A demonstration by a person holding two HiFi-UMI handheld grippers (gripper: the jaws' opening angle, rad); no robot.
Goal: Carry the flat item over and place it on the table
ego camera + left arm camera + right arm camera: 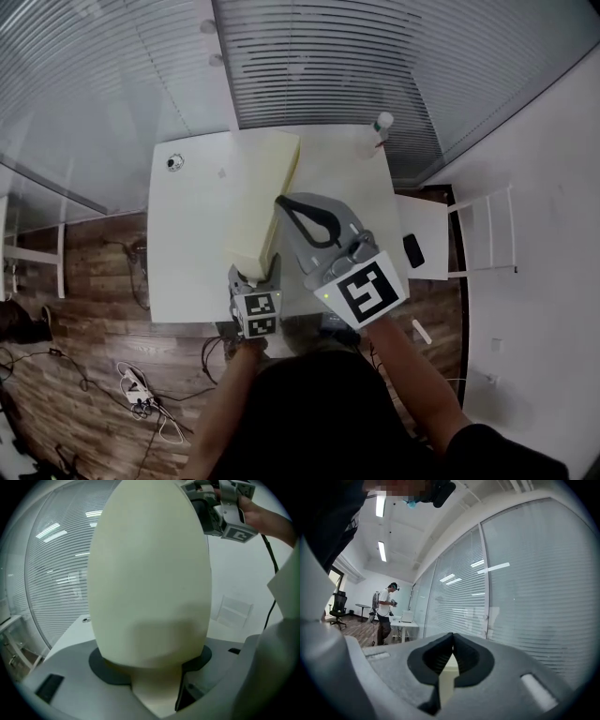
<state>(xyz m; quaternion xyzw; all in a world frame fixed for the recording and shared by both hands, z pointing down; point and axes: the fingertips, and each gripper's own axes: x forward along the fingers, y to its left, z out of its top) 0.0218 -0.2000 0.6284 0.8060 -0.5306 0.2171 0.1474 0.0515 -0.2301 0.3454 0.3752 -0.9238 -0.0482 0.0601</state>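
Left tongs (255, 279) pinch cream slab (267, 187) over table (192, 234), bottle (380, 131) beyond; right tongs (452, 644) pressed together.

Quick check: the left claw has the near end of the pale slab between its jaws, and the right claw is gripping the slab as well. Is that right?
Not quite. The right claw grips nothing. The right gripper view shows its jaws closed together and empty, facing the window blinds. The rest holds: the left claw has the near end of the pale slab between its jaws.

Slatted blinds (375, 66) behind glass along far side. Wood floor (84, 272) left, cables (141, 389) near. White counter (187, 244) centre; white chair (483, 230) right. Strip lights (382, 550) overhead.
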